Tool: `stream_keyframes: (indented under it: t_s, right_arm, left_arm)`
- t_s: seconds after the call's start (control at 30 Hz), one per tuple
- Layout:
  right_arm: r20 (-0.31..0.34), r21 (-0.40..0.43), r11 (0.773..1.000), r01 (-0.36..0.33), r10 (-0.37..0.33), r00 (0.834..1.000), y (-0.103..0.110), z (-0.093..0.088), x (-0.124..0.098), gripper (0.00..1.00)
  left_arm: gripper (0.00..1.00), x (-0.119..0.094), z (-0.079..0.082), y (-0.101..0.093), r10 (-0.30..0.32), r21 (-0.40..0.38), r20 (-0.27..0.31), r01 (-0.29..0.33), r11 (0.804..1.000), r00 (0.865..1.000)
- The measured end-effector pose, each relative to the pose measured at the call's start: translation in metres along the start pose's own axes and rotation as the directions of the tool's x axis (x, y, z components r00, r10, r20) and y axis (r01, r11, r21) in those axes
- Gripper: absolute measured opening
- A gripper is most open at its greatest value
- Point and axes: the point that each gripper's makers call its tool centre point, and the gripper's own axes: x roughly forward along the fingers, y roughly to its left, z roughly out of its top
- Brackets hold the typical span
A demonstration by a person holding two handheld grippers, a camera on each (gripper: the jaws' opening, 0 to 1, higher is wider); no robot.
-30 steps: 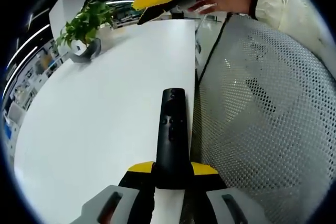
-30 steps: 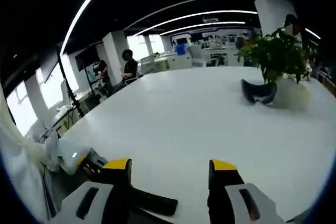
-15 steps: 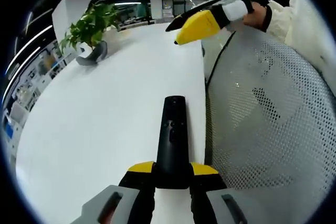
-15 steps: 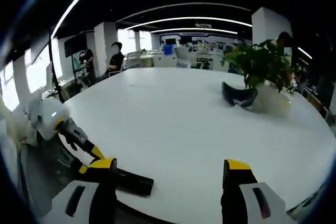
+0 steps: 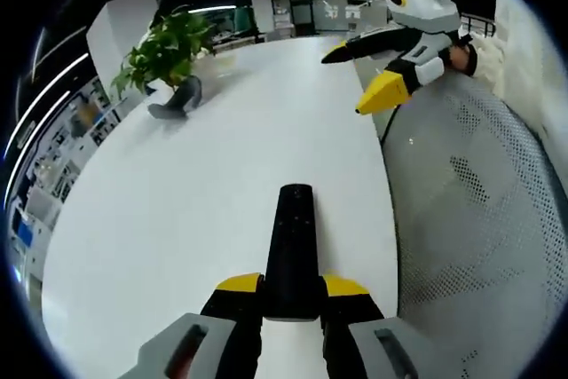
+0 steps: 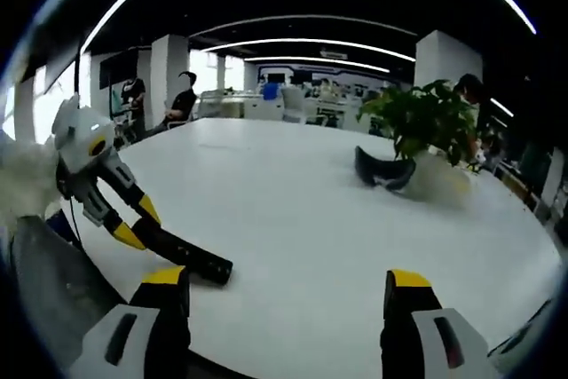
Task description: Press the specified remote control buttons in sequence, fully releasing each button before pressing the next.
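Observation:
A slim black remote (image 5: 291, 241) lies lengthwise over the white table (image 5: 195, 201), its near end clamped between the yellow-tipped jaws of my left gripper (image 5: 291, 295). My right gripper (image 5: 377, 68) hovers above the table's far right edge, its jaws apart, well beyond the remote's far tip. In the right gripper view my right gripper (image 6: 286, 286) is open wide with nothing between its jaws. There the left gripper (image 6: 133, 219) reaches in from the left, holding the remote (image 6: 191, 262) just above the table (image 6: 293, 219).
A potted plant (image 5: 169, 37) and a dark curved headset (image 5: 176, 99) stand at the table's far side, also as plant (image 6: 426, 117) and headset (image 6: 382, 170). A white mesh chair back (image 5: 479, 237) borders the table. People (image 6: 182, 99) sit far behind.
Both views have shifted with the hands. The right gripper has moved lower and to the right in the left gripper view. The left gripper with the remote now shows more fully in the right gripper view.

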Motion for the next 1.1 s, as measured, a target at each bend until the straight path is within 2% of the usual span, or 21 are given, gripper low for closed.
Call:
stream_keyframes:
  t_s: [0.07, 0.1, 0.23, 0.43, 0.47, 0.5, 0.53, 0.57, 0.6, 0.63, 0.67, 0.7, 0.73, 0.77, 0.8, 0.83, 0.87, 0.9, 0.97, 1.03, 1.1]
  right_arm:
    - [-0.034, -0.002, 1.0, 0.0, 0.0, 0.999, -0.001, -0.008, 0.002, 0.9]
    - [-0.071, 0.001, 1.0, 0.0, 0.0, 0.998, -0.002, -0.014, 0.003, 0.9]
    - [-0.07, -0.03, 1.0, 0.0, -0.002, 0.998, 0.001, -0.013, 0.004, 0.89]
    - [-0.098, -0.017, 1.0, -0.007, 0.005, 0.995, 0.001, -0.019, 0.005, 0.87]
    - [-0.106, -0.02, 1.0, -0.009, 0.007, 0.994, 0.001, -0.02, 0.006, 0.87]
    - [-0.111, -0.021, 1.0, -0.009, 0.006, 0.994, 0.001, -0.021, 0.006, 0.86]
    - [-0.115, -0.02, 1.0, -0.008, 0.006, 0.993, 0.001, -0.022, 0.006, 0.86]
    - [-0.117, -0.02, 1.0, -0.008, 0.006, 0.993, 0.001, -0.022, 0.007, 0.86]
    - [-0.121, -0.021, 1.0, -0.008, 0.006, 0.993, 0.002, -0.023, 0.007, 0.86]
    - [-0.119, -0.023, 1.0, -0.007, 0.004, 0.993, 0.002, -0.022, 0.006, 0.86]
    - [-0.113, -0.032, 0.999, -0.003, -0.001, 0.994, 0.002, -0.021, 0.006, 0.86]
    - [-0.1, -0.059, 0.998, 0.009, -0.015, 0.995, 0.0, -0.018, 0.006, 0.87]
    - [-0.108, -0.059, 0.998, 0.012, -0.018, 0.994, 0.0, -0.02, 0.007, 0.9]
    - [-0.125, -0.05, 0.999, 0.001, -0.008, 0.992, 0.001, -0.022, 0.008, 0.91]
    - [-0.137, -0.035, 0.999, -0.011, 0.006, 0.99, 0.003, -0.025, 0.009, 0.88]
    - [-0.141, -0.03, 0.999, -0.016, 0.011, 0.99, 0.003, -0.025, 0.008, 0.86]
    - [-0.136, -0.035, 0.999, -0.014, 0.009, 0.991, 0.003, -0.024, 0.008, 0.86]
    - [-0.13, -0.04, 0.999, -0.011, 0.006, 0.991, 0.003, -0.023, 0.008, 0.88]
    - [-0.133, -0.031, 0.999, -0.016, 0.012, 0.991, 0.004, -0.024, 0.009, 0.89]
    - [-0.159, -0.025, 1.0, -0.019, 0.015, 0.987, 0.004, -0.028, 0.01, 0.88]
    - [-0.158, -0.028, 0.999, -0.023, 0.018, 0.987, 0.005, -0.028, 0.009, 0.88]
  left_arm:
    - [0.23, 0.0, 0.0, 0.009, 0.006, 0.001, -0.001, -0.006, 1.0, 1.0]
    - [0.23, 0.0, 0.001, 0.015, 0.011, 0.005, -0.002, -0.011, 1.0, 1.0]
    - [0.23, -0.001, 0.005, 0.034, 0.028, 0.008, 0.004, -0.028, 1.0, 1.0]
    - [0.23, -0.001, 0.014, 0.065, 0.048, 0.015, 0.014, -0.048, 0.999, 0.999]
    - [0.05, -0.002, 0.015, 0.071, 0.044, 0.02, 0.017, -0.044, 0.999, 0.999]
    - [0.01, -0.004, 0.024, 0.078, 0.052, 0.056, 0.054, -0.055, 0.997, 0.997]
    - [0.0, -0.007, 0.027, 0.091, 0.121, 0.026, 0.073, -0.124, 0.992, 0.99]
    - [0.0, -0.006, 0.028, 0.096, 0.112, 0.046, 0.075, -0.116, 0.992, 0.991]
    - [0.0, -0.004, 0.026, 0.098, 0.1, 0.036, 0.061, -0.102, 0.994, 0.993]
    - [0.0, 0.002, 0.023, 0.105, 0.1, -0.007, 0.052, -0.099, 0.995, 0.994]
    - [0.0, 0.006, 0.021, 0.11, 0.107, -0.003, 0.051, -0.107, 0.994, 0.993]
    - [0.0, 0.008, 0.018, 0.116, 0.111, 0.091, 0.049, -0.115, 0.989, 0.993]
    - [0.0, 0.008, 0.016, 0.122, 0.128, 0.124, 0.046, -0.132, 0.983, 0.991]
    - [0.0, 0.009, 0.016, 0.126, 0.129, 0.061, 0.066, -0.133, 0.989, 0.989]
    - [0.0, 0.011, 0.015, 0.123, 0.09, 0.001, 0.071, -0.09, 0.996, 0.993]
    - [0.0, 0.012, 0.011, 0.127, 0.091, -0.047, 0.068, -0.088, 0.995, 0.993]
    - [0.0, 0.012, 0.009, 0.132, 0.097, -0.036, 0.072, -0.095, 0.995, 0.993]
    - [0.0, 0.014, 0.007, 0.134, 0.09, 0.021, 0.079, -0.092, 0.996, 0.993]
    - [0.0, 0.015, 0.002, 0.149, 0.15, 0.103, 0.071, -0.157, 0.982, 0.986]
    - [0.0, 0.018, -0.003, 0.147, 0.106, 0.037, 0.051, -0.108, 0.993, 0.993]
    - [0.06, 0.02, -0.001, 0.15, 0.089, -0.012, 0.067, -0.089, 0.996, 0.994]
